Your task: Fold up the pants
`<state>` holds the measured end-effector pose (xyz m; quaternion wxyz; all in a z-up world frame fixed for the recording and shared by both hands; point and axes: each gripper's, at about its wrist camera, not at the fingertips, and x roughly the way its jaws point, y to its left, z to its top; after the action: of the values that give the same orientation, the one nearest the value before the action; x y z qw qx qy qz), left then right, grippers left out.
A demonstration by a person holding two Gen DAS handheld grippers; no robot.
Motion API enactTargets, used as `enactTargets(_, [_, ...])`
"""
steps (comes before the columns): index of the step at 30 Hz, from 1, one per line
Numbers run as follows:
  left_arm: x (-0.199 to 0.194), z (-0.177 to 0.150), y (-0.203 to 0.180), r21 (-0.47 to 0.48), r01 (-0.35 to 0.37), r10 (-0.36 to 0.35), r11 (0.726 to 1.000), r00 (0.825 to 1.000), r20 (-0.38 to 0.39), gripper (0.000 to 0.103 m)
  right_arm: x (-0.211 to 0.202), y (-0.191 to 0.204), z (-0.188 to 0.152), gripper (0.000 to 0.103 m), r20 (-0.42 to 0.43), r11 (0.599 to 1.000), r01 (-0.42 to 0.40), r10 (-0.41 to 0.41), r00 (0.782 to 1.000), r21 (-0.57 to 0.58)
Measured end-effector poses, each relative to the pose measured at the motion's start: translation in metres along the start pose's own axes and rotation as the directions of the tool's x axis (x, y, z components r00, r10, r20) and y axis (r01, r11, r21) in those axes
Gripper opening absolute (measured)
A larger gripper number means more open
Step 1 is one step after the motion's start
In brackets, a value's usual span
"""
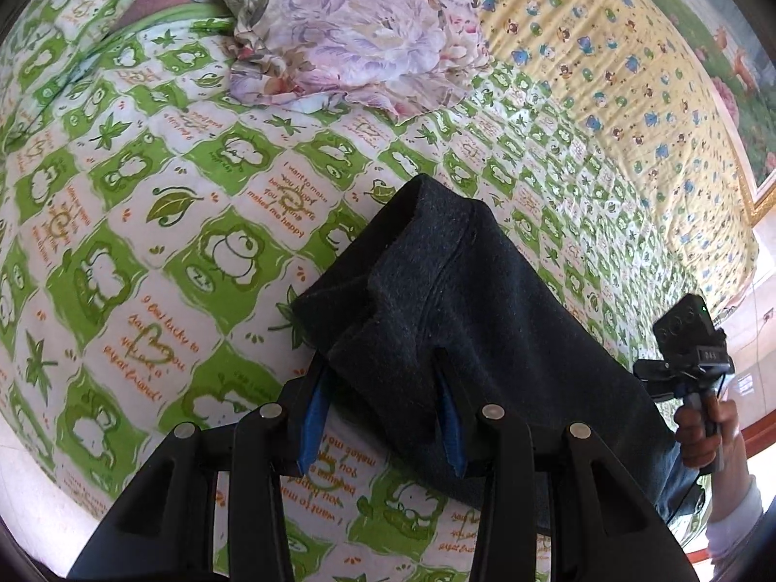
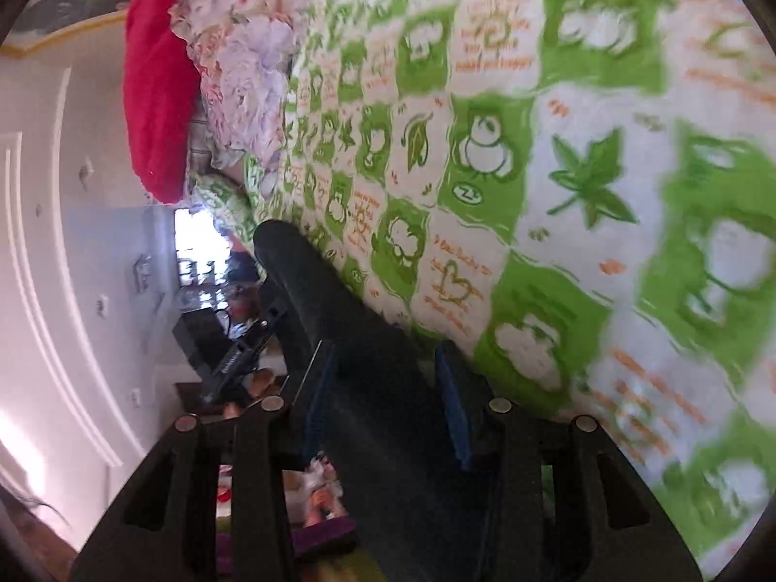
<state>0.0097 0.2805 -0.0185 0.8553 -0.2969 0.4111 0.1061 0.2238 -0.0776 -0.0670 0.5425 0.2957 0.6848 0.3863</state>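
Left wrist view: the left gripper [image 1: 383, 388] has its blue-padded fingers [image 1: 310, 417] closed partway on a bunched fold of the pants [image 1: 465, 300] — a dark, felt-like, slightly fuzzy fabric with a raised seam. The cloth rises in a blunt peak above the green-and-white quilt [image 1: 160, 223], whose checkered squares carry leaves, cartoon figures and orange script. A crumpled floral cover [image 1: 349, 34] lies farther back, beside a yellow printed sheet [image 1: 606, 72]. At the right edge a hand [image 1: 703, 431] holds the other tool.

Right wrist view (motion-blurred): the right gripper [image 2: 388, 378] pinches a rolled, tube-like length of the same dark pants between its pads. A red pillow [image 2: 155, 97] rests at the bed's far end; a white panelled wall [image 2: 58, 242] stands left.
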Motion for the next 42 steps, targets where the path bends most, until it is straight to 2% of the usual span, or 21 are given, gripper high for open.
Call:
enactTargets(1, [0.001,0.001,-0.001,0.005,0.002,-0.002,1.000,1.000,0.002,0.040,0.003,0.005,0.002,0.042,-0.004,1.000,0.012,-0.012,1.000,-0.016])
enactTargets(2, [0.002,0.001,-0.001,0.014,0.005,-0.005,1.000,1.000,0.007,0.040,0.006,0.011,0.002,0.028,0.002,0.998,0.036,-0.036,0.999,-0.045])
enactTargets(3, [0.002,0.001,-0.002,0.019,0.004,-0.004,1.000,1.000,0.012,0.039,0.008,0.016,0.002,0.020,0.010,0.995,0.068,-0.068,0.998,-0.068])
enactTargets(6, [0.001,-0.001,-0.006,0.056,0.000,-0.002,0.998,0.999,0.035,0.027,0.007,0.034,-0.006,0.015,0.063,0.974,0.155,-0.146,0.987,-0.167])
enactTargets(8, [-0.007,-0.004,-0.007,0.056,0.021,-0.025,0.998,0.998,0.066,0.022,-0.001,0.054,-0.020,0.013,0.153,0.937,0.246,-0.213,0.965,-0.246])
enactTargets(10, [-0.022,-0.005,-0.010,0.044,0.058,-0.063,0.997,0.992,0.106,0.021,-0.007,0.093,-0.046,0.013,0.300,0.828,0.404,-0.301,0.905,-0.390])
enactTargets(11, [-0.038,-0.006,-0.014,0.036,0.073,-0.078,0.997,0.987,0.141,0.021,-0.008,0.114,-0.061,0.012,0.371,0.753,0.480,-0.331,0.867,-0.450])
enactTargets(12, [-0.049,-0.007,-0.017,0.036,0.077,-0.082,0.996,0.983,0.166,0.020,-0.006,0.139,-0.083,0.012,0.473,0.635,0.586,-0.365,0.802,-0.503])
enactTargets(14, [-0.077,-0.010,-0.024,0.042,0.087,-0.094,0.995,0.969,0.228,0.020,-0.001,0.164,-0.107,0.012,0.592,0.497,0.693,-0.373,0.714,-0.523])
enactTargets(16, [-0.100,-0.013,-0.030,0.061,0.090,-0.104,0.994,0.955,0.279,0.020,0.006,0.177,-0.119,0.011,0.685,0.395,0.771,-0.365,0.630,-0.499])
enactTargets(17, [-0.107,-0.012,-0.031,0.072,0.081,-0.098,0.994,0.953,0.287,0.020,0.011,0.179,-0.121,0.011,0.718,0.365,0.798,-0.359,0.597,-0.480])
enactTargets(19, [-0.110,-0.009,-0.031,0.097,0.060,-0.086,0.993,0.951,0.297,0.020,0.018,0.175,-0.113,0.010,0.728,0.380,0.801,-0.354,0.588,-0.462])
enactTargets(23, [-0.090,0.003,-0.013,0.109,0.027,-0.055,0.994,0.964,0.260,0.020,0.048,0.159,-0.087,0.010,0.735,0.384,0.821,-0.385,0.558,-0.422])
enactTargets(29, [-0.022,0.013,0.021,0.116,-0.031,0.015,0.993,0.991,0.136,0.021,0.080,0.121,-0.047,0.014,0.661,0.440,0.821,-0.498,0.561,-0.365])
enactTargets(30, [-0.019,0.013,0.023,0.118,-0.042,0.027,0.992,0.992,0.127,0.024,0.077,0.118,-0.045,0.015,0.655,0.467,0.811,-0.496,0.570,-0.353])
enactTargets(31, [-0.017,0.013,0.024,0.113,-0.045,0.031,0.993,0.993,0.115,0.024,0.070,0.120,-0.048,0.018,0.658,0.492,0.797,-0.476,0.583,-0.350])
enactTargets(33, [-0.024,0.011,0.028,0.092,-0.033,0.022,0.995,0.993,0.117,0.034,0.050,0.125,-0.060,0.024,0.678,0.524,0.783,-0.443,0.587,-0.336])
enactTargets(35, [-0.036,0.007,0.026,0.096,-0.079,0.063,0.992,0.987,0.151,0.038,0.030,0.130,-0.076,0.038,0.695,0.552,0.764,-0.402,0.596,-0.336])
enactTargets(36, [-0.045,0.004,0.023,0.105,-0.116,0.096,0.988,0.979,0.182,0.039,0.019,0.132,-0.088,0.040,0.705,0.568,0.750,-0.374,0.603,-0.339])
enactTargets(39, [-0.069,-0.001,0.008,0.124,-0.151,0.120,0.981,0.966,0.230,0.039,-0.011,0.134,-0.118,0.043,0.728,0.592,0.733,-0.331,0.601,-0.335])
enactTargets(42, [-0.087,-0.006,-0.013,0.163,-0.135,0.090,0.977,0.962,0.257,0.041,-0.036,0.129,-0.148,0.043,0.744,0.612,0.724,-0.313,0.591,-0.317])
